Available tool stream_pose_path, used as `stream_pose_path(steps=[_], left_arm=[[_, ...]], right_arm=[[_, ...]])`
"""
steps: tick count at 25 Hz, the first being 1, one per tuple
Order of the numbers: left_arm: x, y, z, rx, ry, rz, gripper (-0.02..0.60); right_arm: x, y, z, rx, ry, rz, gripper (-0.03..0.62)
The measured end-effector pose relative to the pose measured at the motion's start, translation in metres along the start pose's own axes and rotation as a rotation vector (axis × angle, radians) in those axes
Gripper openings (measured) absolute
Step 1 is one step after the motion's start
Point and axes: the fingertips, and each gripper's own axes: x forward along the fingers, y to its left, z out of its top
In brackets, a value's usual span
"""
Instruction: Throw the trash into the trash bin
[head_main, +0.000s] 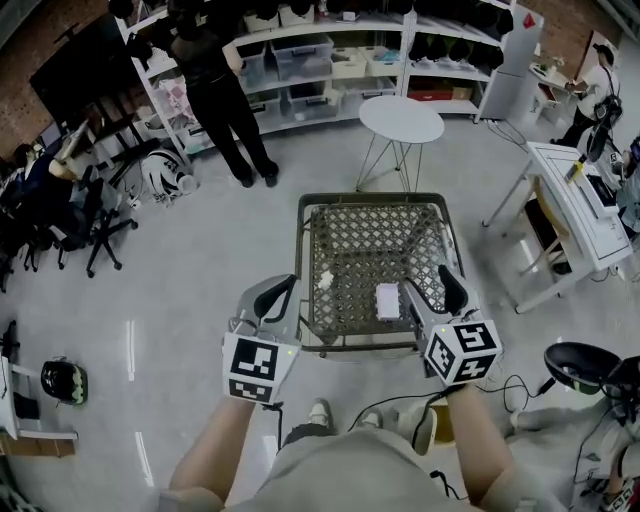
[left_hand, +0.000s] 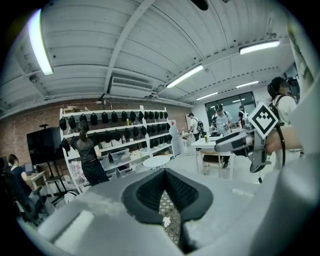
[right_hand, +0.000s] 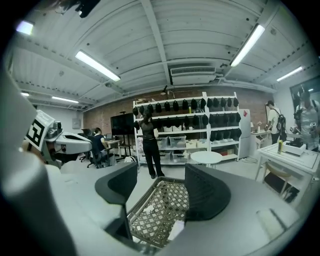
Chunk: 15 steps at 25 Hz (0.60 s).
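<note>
1 mesh trash bin (head_main: 372, 197) | 2 pieces lay inside: crumpled scrap (head_main: 325, 280), flat scrap (head_main: 387, 300) | your left gripper (head_main: 283, 290) jaws met, empty; right gripper (head_main: 435, 290) gaped, empty | bin's near corners hidden behind both

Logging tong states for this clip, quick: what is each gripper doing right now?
Left gripper: tongs closed, tips together, nothing held.
Right gripper: tongs open, empty; trash bin shows beyond them.

Two scraps (head_main: 387, 300), likely paper, in bin (head_main: 372, 199), table (head_main: 401, 118) behind
</note>
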Motion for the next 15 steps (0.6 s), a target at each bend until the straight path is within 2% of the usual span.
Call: stream_pose_path(steps=[6, 15], left_arm=[[0.038, -0.007, -0.034, -0.033, 0.094, -0.038, 0.003], [0.085, -0.018, -0.104, -0.09, 0.237, -0.1, 0.003]], right_arm=[[0.045, -0.022, -0.059, 0.013, 0.139, -0.006, 0.311], [0.1, -0.049, -0.175, 0.055, 0.33, -0.049, 0.321]])
